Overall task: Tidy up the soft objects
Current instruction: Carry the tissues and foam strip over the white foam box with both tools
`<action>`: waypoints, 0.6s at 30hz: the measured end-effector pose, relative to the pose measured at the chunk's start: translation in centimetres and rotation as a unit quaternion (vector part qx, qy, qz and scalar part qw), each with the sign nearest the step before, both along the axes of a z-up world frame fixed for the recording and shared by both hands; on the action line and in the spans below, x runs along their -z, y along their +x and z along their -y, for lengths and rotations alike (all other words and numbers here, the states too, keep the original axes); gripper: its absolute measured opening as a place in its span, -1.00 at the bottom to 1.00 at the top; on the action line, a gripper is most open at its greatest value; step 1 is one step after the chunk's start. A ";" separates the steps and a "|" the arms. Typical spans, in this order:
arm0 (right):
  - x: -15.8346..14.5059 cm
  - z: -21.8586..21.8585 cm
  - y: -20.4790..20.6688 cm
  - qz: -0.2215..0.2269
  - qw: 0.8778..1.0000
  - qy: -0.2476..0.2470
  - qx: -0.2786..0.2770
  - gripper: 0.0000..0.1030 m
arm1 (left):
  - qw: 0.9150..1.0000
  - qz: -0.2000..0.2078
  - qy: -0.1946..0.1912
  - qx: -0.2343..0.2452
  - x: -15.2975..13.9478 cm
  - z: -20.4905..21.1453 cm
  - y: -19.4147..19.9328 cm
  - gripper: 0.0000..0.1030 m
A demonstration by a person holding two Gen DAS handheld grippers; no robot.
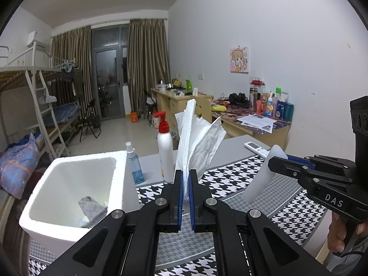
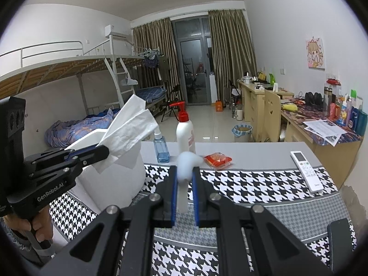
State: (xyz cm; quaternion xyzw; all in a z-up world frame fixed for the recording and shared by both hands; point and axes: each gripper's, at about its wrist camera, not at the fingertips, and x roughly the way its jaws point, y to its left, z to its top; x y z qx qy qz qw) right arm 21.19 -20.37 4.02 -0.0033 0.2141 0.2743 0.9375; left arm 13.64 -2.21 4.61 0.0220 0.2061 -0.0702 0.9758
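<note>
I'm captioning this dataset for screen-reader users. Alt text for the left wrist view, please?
The left gripper pinches an upright white tissue beside an open white foam box holding a grey cloth. Lotion pump bottle and blue spray bottle stand behind.

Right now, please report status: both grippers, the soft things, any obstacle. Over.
Left gripper shut on white tissue. Right gripper shut on pale foam piece. Foam box open, grey cloth inside. Nothing blocks the box.
</note>
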 end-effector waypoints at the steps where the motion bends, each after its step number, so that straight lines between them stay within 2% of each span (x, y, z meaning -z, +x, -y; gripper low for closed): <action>1: 0.0 0.1 0.1 0.000 1.000 0.000 -0.001 -0.72 | 1.000 0.001 0.000 0.000 -0.1 0.0 -0.1 -0.90; 18: -1.5 -1.4 0.0 0.023 1.000 0.006 -0.018 -0.72 | 0.999 0.031 0.002 -0.012 -2.1 -1.1 -0.4 -0.90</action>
